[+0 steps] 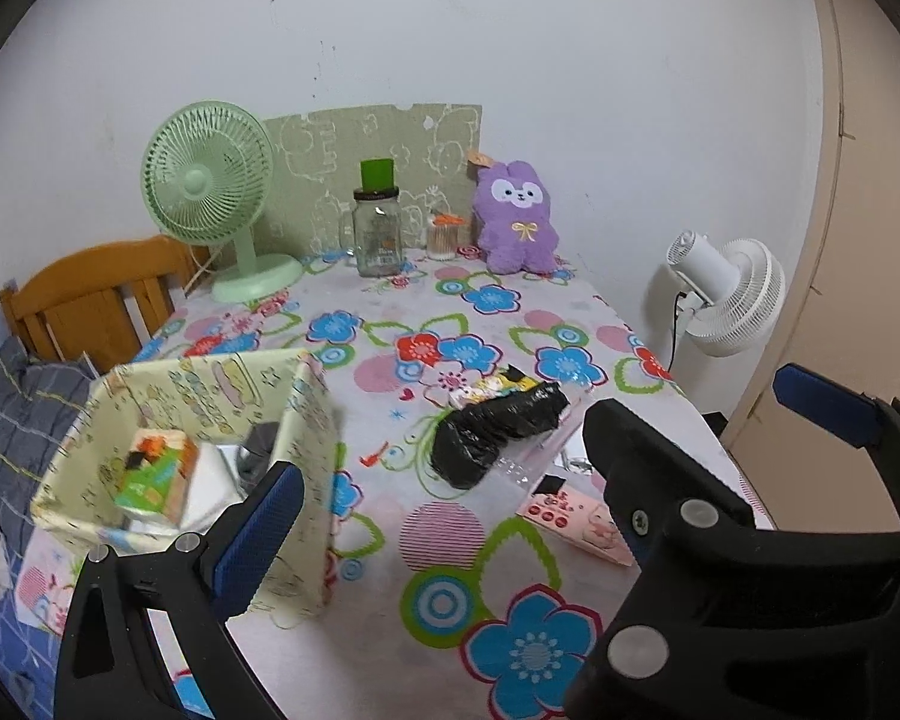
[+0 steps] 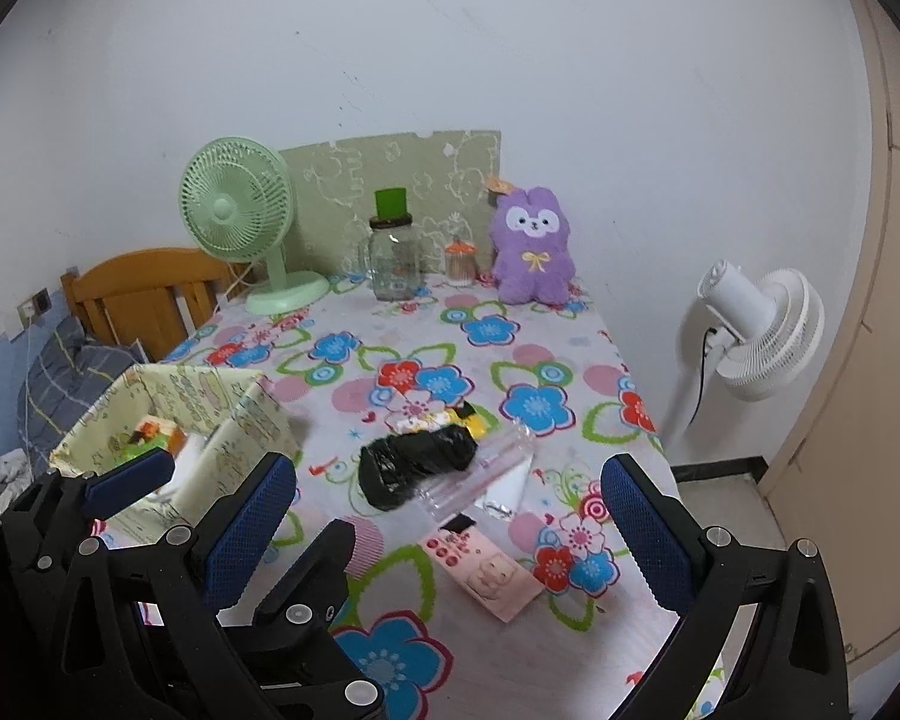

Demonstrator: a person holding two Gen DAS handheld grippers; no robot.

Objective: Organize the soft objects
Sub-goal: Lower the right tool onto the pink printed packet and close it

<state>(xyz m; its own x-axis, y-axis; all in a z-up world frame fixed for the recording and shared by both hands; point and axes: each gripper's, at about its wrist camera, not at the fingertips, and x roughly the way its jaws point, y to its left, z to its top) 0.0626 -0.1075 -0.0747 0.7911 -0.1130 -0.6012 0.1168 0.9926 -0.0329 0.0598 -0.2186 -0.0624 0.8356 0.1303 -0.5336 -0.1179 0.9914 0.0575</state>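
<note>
Black crinkled plastic bundle point(image 2: 417, 468) lies on the floral tablecloth point(image 2: 510, 360), beside a cream fabric bin point(image 1: 210, 396). Pink packet point(image 2: 489, 570) print illegible. Left gripper point(image 1: 444, 516) and right gripper point(image 2: 450, 528) both released, empty.

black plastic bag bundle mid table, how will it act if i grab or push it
The black plastic bag bundle looks crumpled and glossy, so it will probably squash and flop rather than hold shape. The shiny film may be slippery between pads. It overlaps a clear plastic sleeve, so pushing it would likely drag that along.
</note>
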